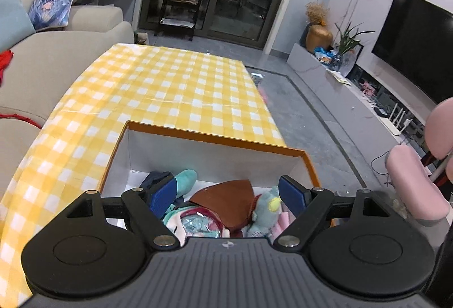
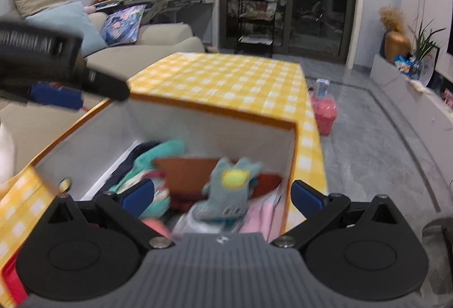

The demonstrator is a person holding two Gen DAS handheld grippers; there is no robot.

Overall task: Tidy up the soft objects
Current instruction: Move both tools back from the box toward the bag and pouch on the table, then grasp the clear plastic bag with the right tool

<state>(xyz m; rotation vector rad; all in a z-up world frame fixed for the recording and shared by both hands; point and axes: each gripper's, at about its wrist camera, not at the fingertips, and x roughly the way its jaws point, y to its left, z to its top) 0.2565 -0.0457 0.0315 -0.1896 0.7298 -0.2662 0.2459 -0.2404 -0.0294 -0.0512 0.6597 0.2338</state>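
My left gripper (image 1: 228, 196) and right gripper (image 2: 222, 196) both hover spread apart, holding nothing, over the orange-rimmed white cardboard box (image 1: 215, 139); the grey-blue plush toy (image 2: 230, 185) lies inside, below my right fingers.

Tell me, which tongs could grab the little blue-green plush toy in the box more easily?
Probably the right tongs. They are open with the plush toy straight between the fingers, inside the box. The left tongs, open too, have it off to one side.
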